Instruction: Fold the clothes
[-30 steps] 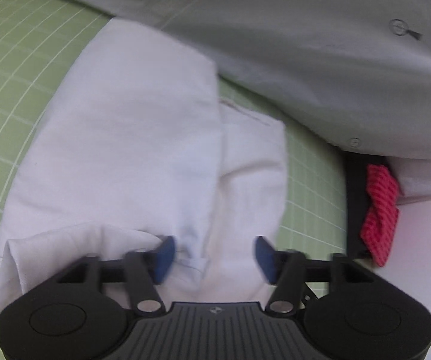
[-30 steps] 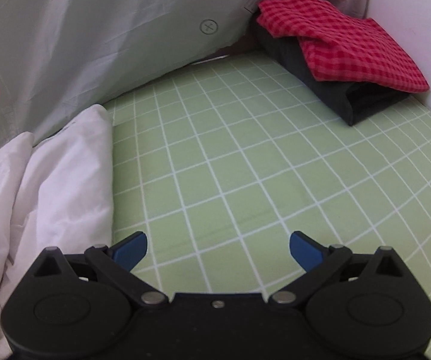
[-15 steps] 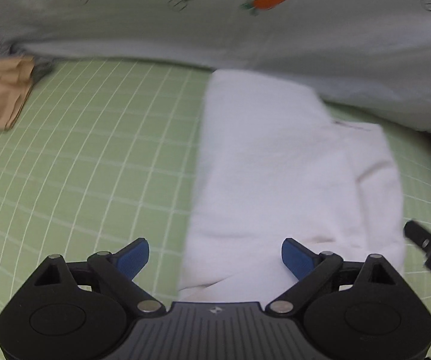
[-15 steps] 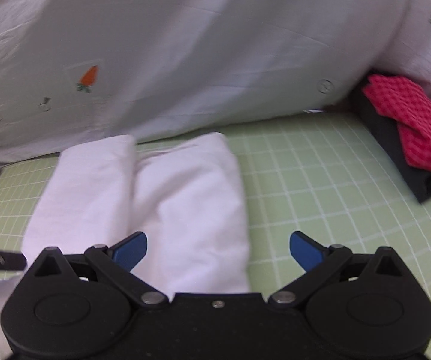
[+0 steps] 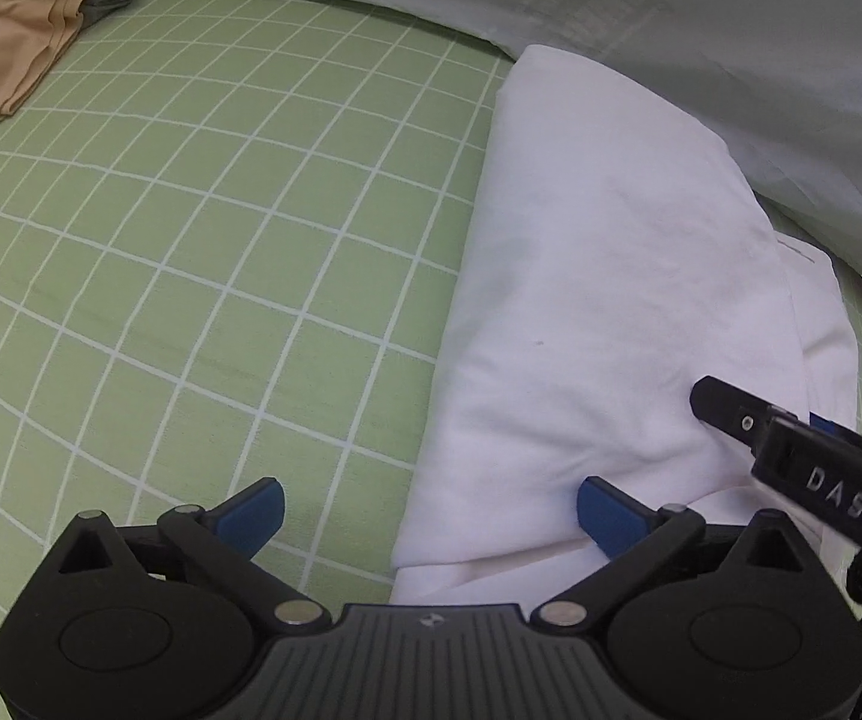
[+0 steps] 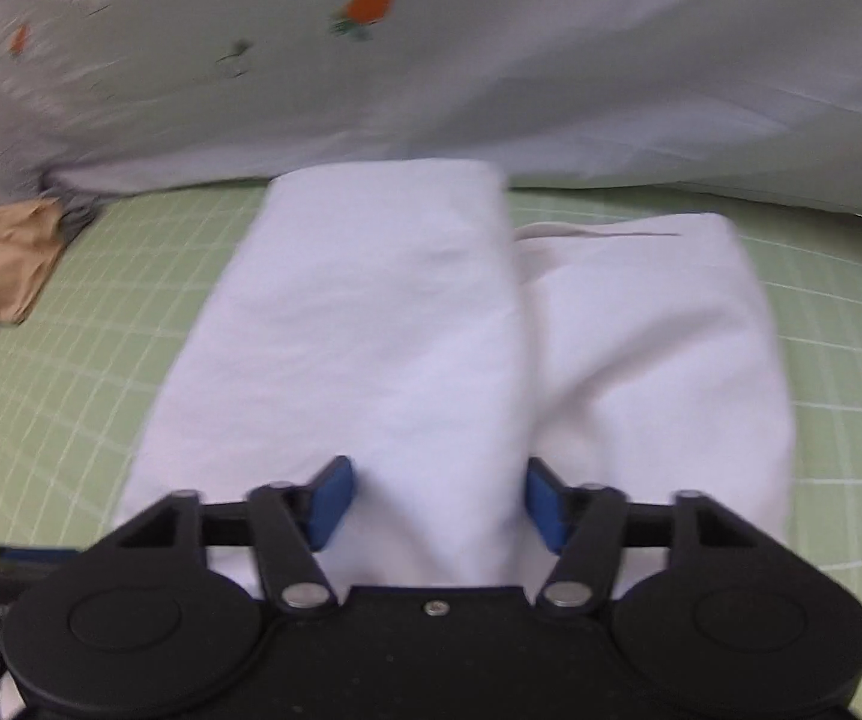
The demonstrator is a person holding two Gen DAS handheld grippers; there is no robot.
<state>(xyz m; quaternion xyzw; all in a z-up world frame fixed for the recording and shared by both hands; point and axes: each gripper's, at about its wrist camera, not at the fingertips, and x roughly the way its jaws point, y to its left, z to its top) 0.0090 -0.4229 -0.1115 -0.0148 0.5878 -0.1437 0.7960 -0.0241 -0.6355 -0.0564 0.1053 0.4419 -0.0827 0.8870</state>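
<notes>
A white garment (image 5: 617, 300) lies folded lengthwise on the green checked sheet (image 5: 191, 240); it also shows in the right wrist view (image 6: 431, 330). My left gripper (image 5: 428, 513) is open at the garment's near left corner, its right finger on the cloth and its left over the sheet. My right gripper (image 6: 436, 501) stands partly open, with a raised fold of the near hem between its blue pads; the view is blurred. It also reaches in at the right of the left wrist view (image 5: 791, 444).
A pale quilt with carrot prints (image 6: 431, 60) lies along the far side. A tan garment (image 5: 5, 54) on grey clothes sits at the far left.
My right gripper swung left over the garment's near hem and its jaws narrowed. My left gripper opened wide and shifted left to the corner.
</notes>
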